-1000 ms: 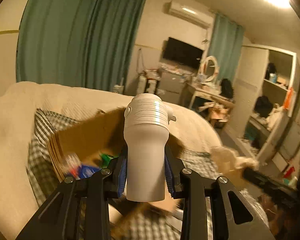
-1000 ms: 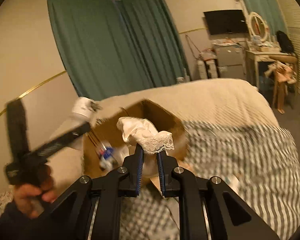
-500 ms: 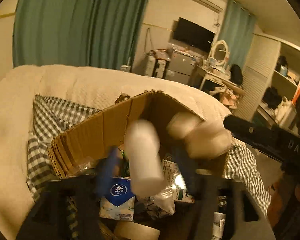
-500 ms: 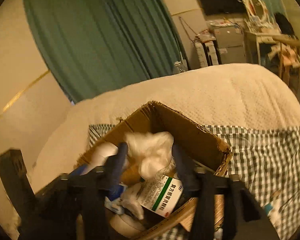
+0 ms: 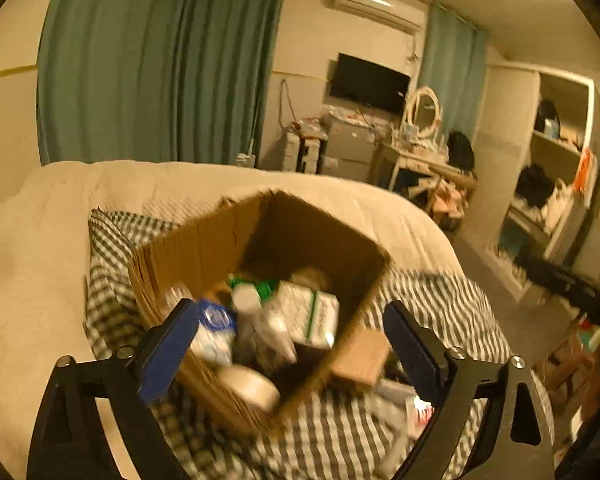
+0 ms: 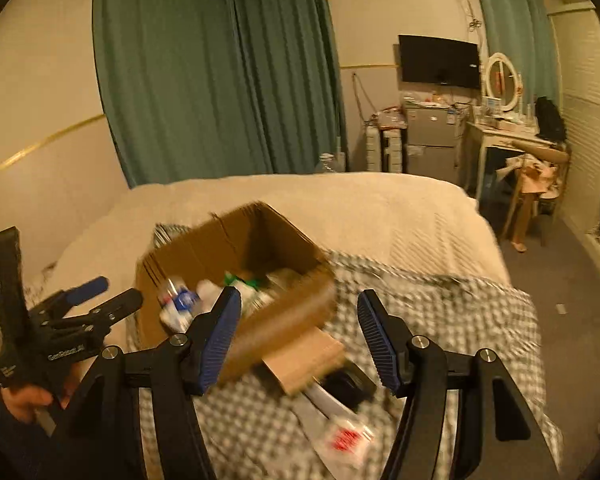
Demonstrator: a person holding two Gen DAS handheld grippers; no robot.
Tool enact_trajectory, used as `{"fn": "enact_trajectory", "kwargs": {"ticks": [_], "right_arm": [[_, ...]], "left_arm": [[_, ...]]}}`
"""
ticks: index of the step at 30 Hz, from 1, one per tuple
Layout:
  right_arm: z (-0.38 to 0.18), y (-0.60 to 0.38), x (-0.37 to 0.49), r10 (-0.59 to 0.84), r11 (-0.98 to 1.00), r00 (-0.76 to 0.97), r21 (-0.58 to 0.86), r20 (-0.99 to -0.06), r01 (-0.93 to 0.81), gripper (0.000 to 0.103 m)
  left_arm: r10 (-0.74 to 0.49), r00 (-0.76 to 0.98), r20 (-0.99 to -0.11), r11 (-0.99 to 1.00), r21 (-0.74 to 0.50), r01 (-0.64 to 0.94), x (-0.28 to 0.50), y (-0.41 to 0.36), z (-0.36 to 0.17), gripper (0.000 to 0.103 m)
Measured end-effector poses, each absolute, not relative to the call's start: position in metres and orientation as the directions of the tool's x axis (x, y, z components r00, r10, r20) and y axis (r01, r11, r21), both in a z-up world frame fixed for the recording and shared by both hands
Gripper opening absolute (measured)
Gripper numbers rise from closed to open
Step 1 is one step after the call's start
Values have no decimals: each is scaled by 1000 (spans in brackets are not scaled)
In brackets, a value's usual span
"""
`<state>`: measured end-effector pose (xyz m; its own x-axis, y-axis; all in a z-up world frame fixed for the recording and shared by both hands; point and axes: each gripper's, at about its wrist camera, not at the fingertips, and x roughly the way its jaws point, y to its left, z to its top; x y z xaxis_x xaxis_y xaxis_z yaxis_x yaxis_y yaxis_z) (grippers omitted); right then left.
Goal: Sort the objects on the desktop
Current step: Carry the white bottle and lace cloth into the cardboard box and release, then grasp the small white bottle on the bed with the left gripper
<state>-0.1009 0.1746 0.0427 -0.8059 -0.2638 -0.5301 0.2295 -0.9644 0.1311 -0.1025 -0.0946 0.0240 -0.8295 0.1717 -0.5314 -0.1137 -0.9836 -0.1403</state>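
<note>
Bedroom bed with checked cloth (image 6: 440, 312): both tongs, left gripper (image 5: 292, 344) and right gripper (image 6: 298, 332), hang spread and empty above a filled cardboard box (image 5: 204, 248), seemingly after dropping items.

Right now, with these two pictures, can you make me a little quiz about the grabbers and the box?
1. True or false: the left gripper is holding something.
2. Where does the blue-and-white carton lie? A) on the checked green-and-white cloth B) inside the open brown cardboard box C) on the cream bedcover
3. Fill in: the flat brown cardboard piece lies ____ the box, on the cloth.

Key:
1. False. Its jaws stand wide apart and empty, like those of the right gripper.
2. B
3. outside (beside)
</note>
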Motion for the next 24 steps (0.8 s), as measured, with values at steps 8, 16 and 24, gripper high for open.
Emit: {"fn": "enact_trajectory", "kwargs": {"ticks": [8, 16, 24], "right_arm": [[-37, 234, -60, -209, -971, -767, 225, -607, 86, 60], [-83, 264, -81, -241, -955, -704, 294, -668, 48, 61], [-107, 262, -97, -306, -932, -670, 356, -676, 66, 60]], "left_arm": [[276, -657, -702, -960, -164, -227, -65, -23, -42, 101], [273, -595, -756, -950, -114, -291, -73, 17, -87, 101], [262, -458, -849, -877, -12, -480, -90, 55, -148, 62]]}}
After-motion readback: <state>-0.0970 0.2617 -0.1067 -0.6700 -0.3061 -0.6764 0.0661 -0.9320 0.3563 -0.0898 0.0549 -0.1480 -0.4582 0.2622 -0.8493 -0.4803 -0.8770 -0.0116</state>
